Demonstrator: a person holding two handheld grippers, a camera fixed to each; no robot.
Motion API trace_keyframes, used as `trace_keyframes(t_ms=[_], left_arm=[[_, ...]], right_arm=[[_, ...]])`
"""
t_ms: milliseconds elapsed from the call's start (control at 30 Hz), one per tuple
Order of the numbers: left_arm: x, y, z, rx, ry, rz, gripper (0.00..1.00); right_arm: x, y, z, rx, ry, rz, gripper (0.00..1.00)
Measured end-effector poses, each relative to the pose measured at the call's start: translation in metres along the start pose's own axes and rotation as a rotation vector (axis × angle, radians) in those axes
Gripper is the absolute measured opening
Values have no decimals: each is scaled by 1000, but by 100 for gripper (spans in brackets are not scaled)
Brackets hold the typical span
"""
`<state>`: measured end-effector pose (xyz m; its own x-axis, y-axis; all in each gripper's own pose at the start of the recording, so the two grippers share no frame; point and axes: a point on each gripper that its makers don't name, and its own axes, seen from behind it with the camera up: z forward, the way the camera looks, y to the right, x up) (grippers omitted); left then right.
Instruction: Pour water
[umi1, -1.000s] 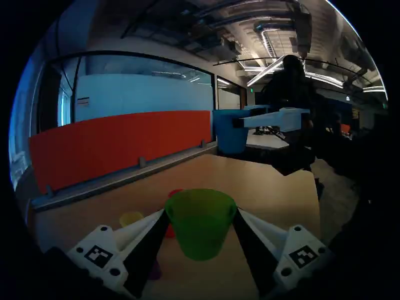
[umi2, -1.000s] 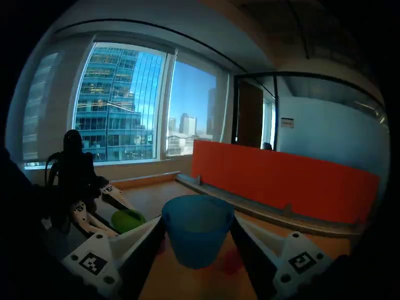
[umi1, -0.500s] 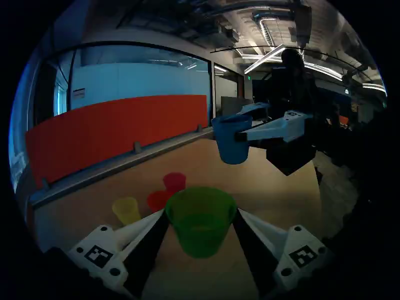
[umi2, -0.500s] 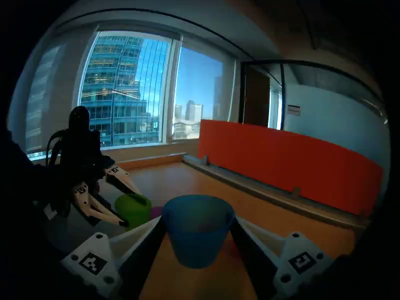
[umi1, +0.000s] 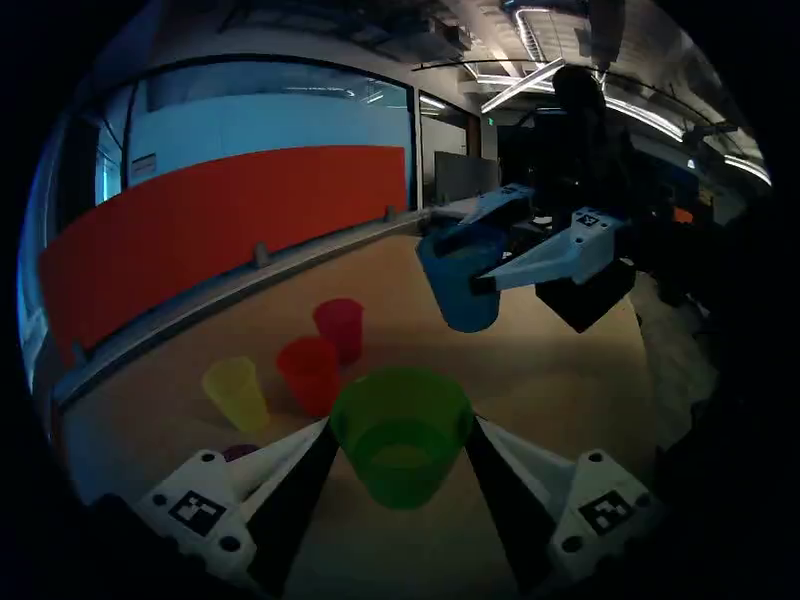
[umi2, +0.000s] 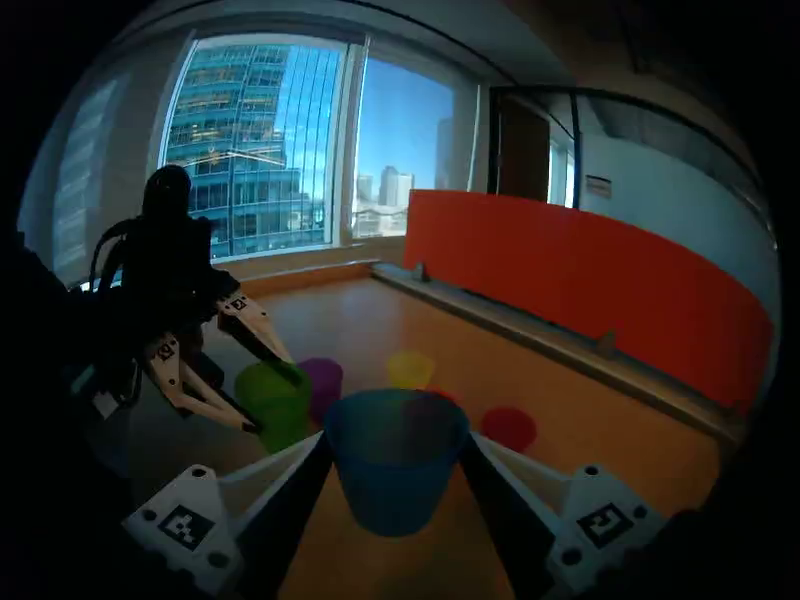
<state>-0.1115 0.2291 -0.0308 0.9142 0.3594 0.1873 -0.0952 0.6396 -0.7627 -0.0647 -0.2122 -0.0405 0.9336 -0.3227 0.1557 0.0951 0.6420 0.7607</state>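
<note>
— Poured yet?
— Seemingly not: left hand-held gripper (umi1: 400, 432) clamps the green cup (umi1: 402, 455), right hand-held gripper (umi2: 395, 440) clamps the blue cup (umi2: 396, 470), both over the desk (umi1: 560, 370), apart. Tipping one into the other is left.

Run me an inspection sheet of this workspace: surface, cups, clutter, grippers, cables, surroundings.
Surface: wooden table, cups standing on it.
Job's things: green cup and blue cup, each held in a gripper; water level unclear.
Clutter: yellow cup, near red cup, far red cup, purple cup, all upright.
Grippers: left gripper shut on green cup; right gripper shut on blue cup.
Cables: thin dark loop by the left gripper's handle, perhaps a cable.
Surroundings: orange divider, windows, ceiling lights.
</note>
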Motion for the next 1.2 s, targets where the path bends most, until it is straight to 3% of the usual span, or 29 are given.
trace_keyframes(t_ms=[500,867,1200], left_arm=[[-37,-2,18,-19,-109,20,86],[-54,-7,32,-22,-144,3,86],[-66,-8,36,-28,-161,-5,86]], right_arm=[[-58,-2,25,27,-127,-39,90],[-94,-5,39,46,-193,-41,90],[-106,-10,51,64,-212,-35,90]])
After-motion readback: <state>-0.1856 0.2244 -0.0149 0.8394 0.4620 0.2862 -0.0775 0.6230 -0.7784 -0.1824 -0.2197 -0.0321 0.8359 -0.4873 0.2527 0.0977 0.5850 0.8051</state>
